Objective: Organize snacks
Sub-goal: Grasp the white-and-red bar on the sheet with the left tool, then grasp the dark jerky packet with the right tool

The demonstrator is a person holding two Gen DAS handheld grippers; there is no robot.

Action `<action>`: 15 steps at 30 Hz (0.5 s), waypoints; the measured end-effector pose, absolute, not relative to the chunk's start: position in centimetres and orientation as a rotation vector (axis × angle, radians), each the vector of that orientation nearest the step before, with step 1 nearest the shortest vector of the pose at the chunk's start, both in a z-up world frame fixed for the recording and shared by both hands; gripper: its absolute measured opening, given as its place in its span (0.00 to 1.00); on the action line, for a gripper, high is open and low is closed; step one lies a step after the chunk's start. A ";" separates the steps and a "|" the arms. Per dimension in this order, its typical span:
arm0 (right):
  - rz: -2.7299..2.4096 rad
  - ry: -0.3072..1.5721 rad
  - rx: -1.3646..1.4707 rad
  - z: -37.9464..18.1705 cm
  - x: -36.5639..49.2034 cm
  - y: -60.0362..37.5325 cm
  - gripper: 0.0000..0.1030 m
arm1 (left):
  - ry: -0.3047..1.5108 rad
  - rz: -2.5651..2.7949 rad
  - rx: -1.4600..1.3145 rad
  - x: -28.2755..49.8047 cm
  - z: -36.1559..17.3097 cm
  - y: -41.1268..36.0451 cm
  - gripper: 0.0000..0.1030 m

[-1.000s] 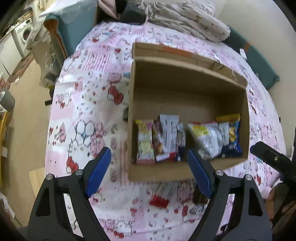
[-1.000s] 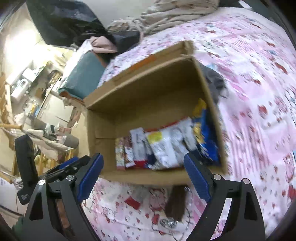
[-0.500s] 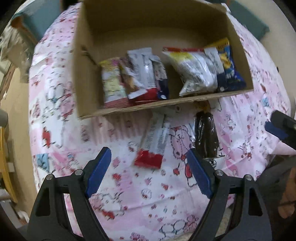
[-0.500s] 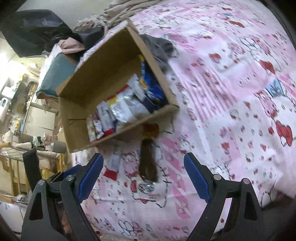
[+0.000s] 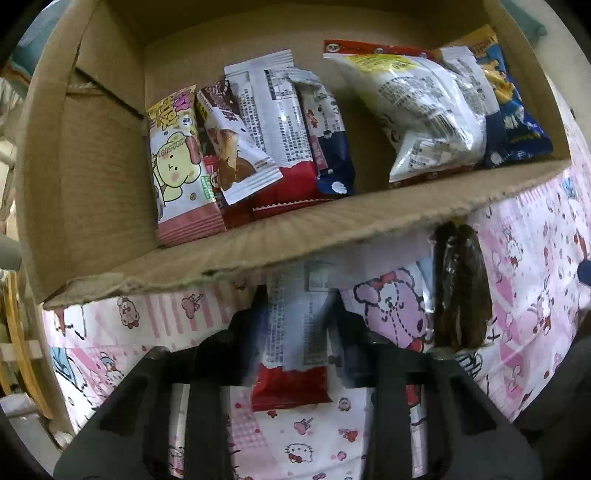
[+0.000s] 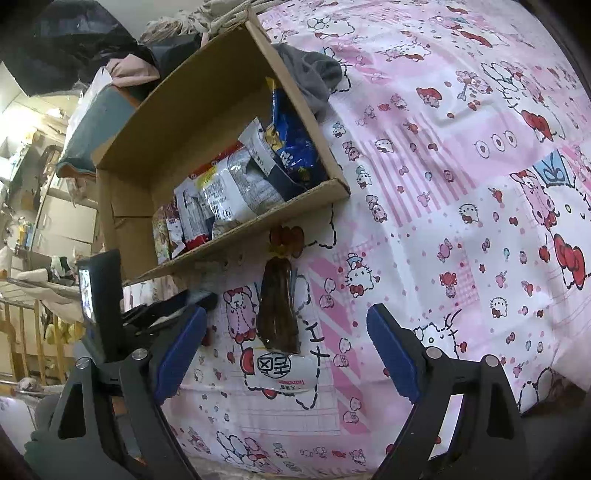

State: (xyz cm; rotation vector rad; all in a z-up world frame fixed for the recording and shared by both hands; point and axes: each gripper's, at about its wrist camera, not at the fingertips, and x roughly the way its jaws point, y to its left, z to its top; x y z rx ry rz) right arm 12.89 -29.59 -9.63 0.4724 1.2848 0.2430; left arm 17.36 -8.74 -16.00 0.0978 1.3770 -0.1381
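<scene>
A white snack bar packet with a red end (image 5: 291,387) lies on the pink cartoon-print bedsheet (image 5: 524,295), just in front of the open cardboard box (image 5: 295,236). My left gripper (image 5: 297,310) points down over it. Its jaws are closing, with the packet between them and the blurred fingers at its two long edges. A dark brown snack packet (image 6: 279,306) lies to its right on the sheet, also seen as the dark packet (image 5: 460,291). My right gripper (image 6: 286,314) hovers open above it without touching. Several snack packets (image 5: 258,140) stand in a row inside the box (image 6: 258,221).
A grey cloth (image 6: 314,77) lies against the box's right side. Crumpled bedding (image 6: 221,11) and a teal cushion (image 6: 96,122) sit behind the box. The bed's edge runs along the bottom of the right wrist view, with shelves and clutter (image 6: 33,221) beyond it at the left.
The left gripper has come down from above the box onto the white and red packet, and its jaws have narrowed around it. The right gripper has swung over the brown packet, still wide.
</scene>
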 end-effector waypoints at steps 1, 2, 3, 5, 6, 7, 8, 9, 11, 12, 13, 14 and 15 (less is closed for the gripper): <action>0.243 1.285 0.463 -9.6 12.9 -29.4 0.88 | 1.373 -0.144 0.114 17.1 -15.8 -8.9 0.25; 0.242 1.286 0.457 -9.6 12.9 -29.3 0.88 | 1.376 -0.149 0.123 16.9 -15.6 -9.0 0.25; 0.242 1.288 0.453 -9.6 12.9 -29.1 0.88 | 1.381 -0.152 0.126 16.6 -15.1 -9.3 0.25; 0.247 1.286 0.448 -9.5 12.9 -28.8 0.88 | 1.379 -0.140 0.112 16.0 -14.1 -9.3 0.25; 0.249 1.285 0.439 -9.5 13.0 -28.6 0.88 | 1.384 -0.131 0.103 15.7 -13.7 -9.1 0.25; 0.250 1.284 0.433 -9.4 13.0 -28.5 0.88 | 1.392 -0.123 0.088 15.3 -13.2 -8.8 0.25; 0.251 1.283 0.428 -9.4 13.0 -28.3 0.88 | 1.399 -0.121 0.075 14.9 -12.7 -8.5 0.25; 0.252 1.284 0.425 -9.4 12.9 -28.2 0.88 | 1.407 -0.120 0.065 14.5 -12.2 -8.3 0.25; 0.256 1.283 0.426 -9.3 12.8 -28.1 0.88 | 1.419 -0.114 0.037 13.6 -11.0 -7.6 0.25; 0.256 1.282 0.427 -9.3 12.7 -28.0 0.88 | 1.419 -0.114 0.011 13.1 -10.2 -7.1 0.25; 0.257 1.282 0.428 -9.3 12.7 -27.9 0.88 | 1.417 -0.114 -0.013 12.4 -9.4 -6.6 0.25; 0.259 1.283 0.427 -9.3 12.7 -27.8 0.88 | 1.412 -0.109 -0.022 11.8 -8.8 -6.2 0.25; 0.262 1.285 0.424 -9.3 12.7 -27.6 0.88 | 1.397 -0.100 -0.029 11.0 -8.1 -5.7 0.25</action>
